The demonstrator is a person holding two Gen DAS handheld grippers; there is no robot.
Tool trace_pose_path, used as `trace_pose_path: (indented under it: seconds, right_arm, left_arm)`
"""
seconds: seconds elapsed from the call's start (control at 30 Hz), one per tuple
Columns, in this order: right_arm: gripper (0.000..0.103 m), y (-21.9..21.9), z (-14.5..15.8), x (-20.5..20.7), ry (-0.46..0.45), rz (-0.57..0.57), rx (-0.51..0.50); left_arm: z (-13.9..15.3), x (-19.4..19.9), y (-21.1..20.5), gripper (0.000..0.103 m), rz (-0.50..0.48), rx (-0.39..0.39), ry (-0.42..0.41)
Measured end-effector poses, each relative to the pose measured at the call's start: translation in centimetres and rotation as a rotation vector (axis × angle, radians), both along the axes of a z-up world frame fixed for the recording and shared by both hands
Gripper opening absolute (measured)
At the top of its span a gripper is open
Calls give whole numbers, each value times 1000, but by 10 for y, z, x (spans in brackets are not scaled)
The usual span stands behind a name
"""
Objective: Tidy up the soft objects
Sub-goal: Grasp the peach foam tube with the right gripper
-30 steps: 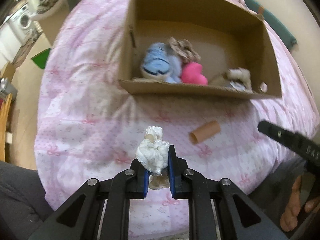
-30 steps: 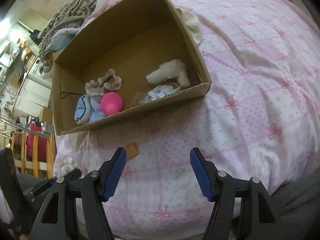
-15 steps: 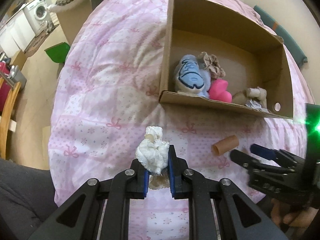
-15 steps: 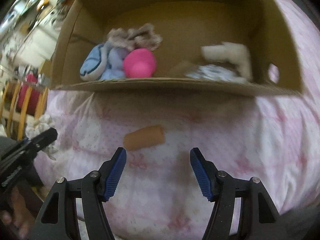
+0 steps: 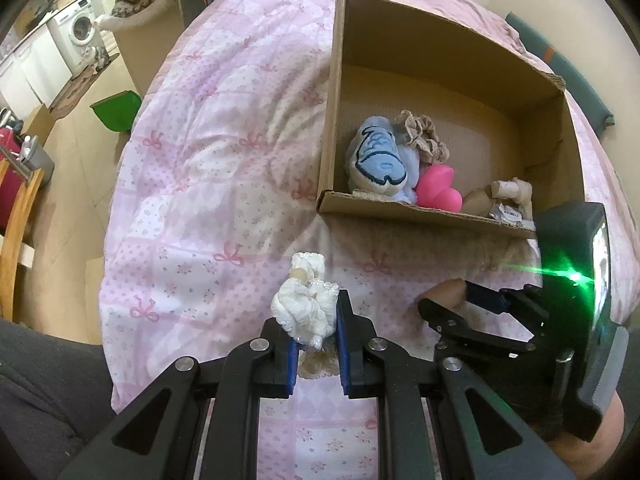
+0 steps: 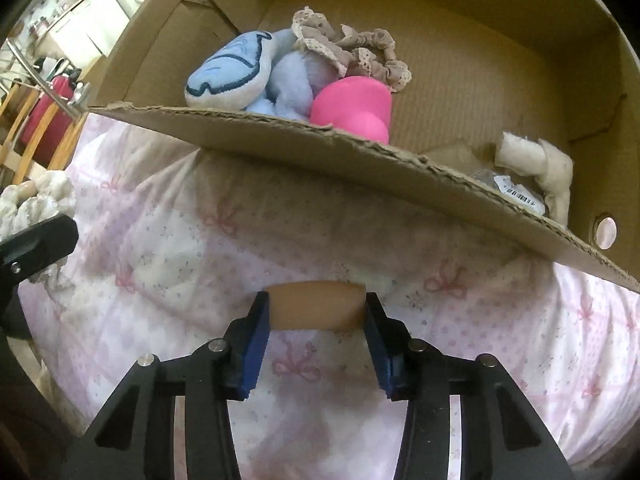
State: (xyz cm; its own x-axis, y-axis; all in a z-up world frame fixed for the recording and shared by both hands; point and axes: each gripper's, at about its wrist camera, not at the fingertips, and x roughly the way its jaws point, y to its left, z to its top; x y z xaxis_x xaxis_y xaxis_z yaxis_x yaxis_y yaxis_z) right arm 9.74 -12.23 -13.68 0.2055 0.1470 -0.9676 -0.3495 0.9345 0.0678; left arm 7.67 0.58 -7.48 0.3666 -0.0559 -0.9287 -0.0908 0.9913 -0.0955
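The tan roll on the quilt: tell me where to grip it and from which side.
Grip the tan roll at its two ends, from above. It lies flat on the pink quilt just outside the cardboard box, with the right gripper already straddling it; its jaws have just been closing.

Pink bow-print quilt [image 5: 208, 184], washing machine [image 5: 80, 34], green bin [image 5: 116, 110], wooden chair [image 5: 18, 216]

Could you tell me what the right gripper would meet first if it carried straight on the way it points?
The tan roll, already between its closing jaws; just under it, probably the pink quilt.
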Motion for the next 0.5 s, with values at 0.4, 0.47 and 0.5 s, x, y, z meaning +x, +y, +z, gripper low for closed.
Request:
trace_pose_path:
  seconds: [0.4, 0.47, 0.5]
  right_arm:
    - [4, -25, 11, 7, 27, -29, 101]
    - [4, -27, 16, 6, 25, -34, 117]
    - [4, -29, 18, 6, 21, -37, 124]
  left_arm:
    - [-3, 3, 1, 14, 15, 14, 4]
    - [-3, 4, 3, 14, 24, 11, 5]
    - [-3, 4, 4, 14, 26, 12, 4]
